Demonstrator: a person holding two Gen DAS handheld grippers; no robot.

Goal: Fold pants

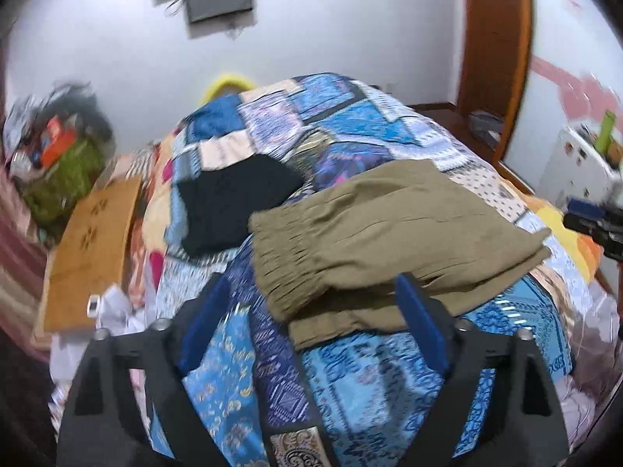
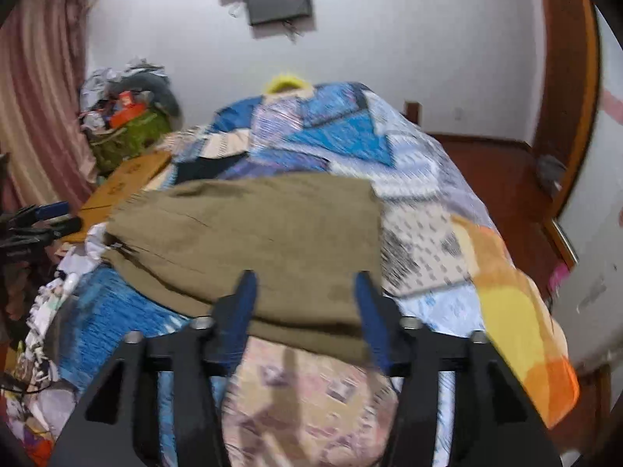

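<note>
The left hand-held gripper (image 1: 311, 303) hung wide open, holding nothing, near the waistband of the olive pants (image 1: 389, 229) folded on the bed (image 1: 350, 369). The right hand-held gripper (image 2: 305, 295) gaped empty over their near edge. One more fold seemingly remained, needing fresh grips.

White wall (image 1: 350, 31), wooden doorframe (image 1: 494, 58)

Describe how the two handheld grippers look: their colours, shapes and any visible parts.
Both look alike. The left gripper has a black, angular body with triangular cut-outs, round silver bolt heads on top, and two flat blue fingers. The right gripper shows the same black frame, silver bolts and blue fingers. No cables, markings or sleeves can be seen; the blur hides finer detail.
</note>
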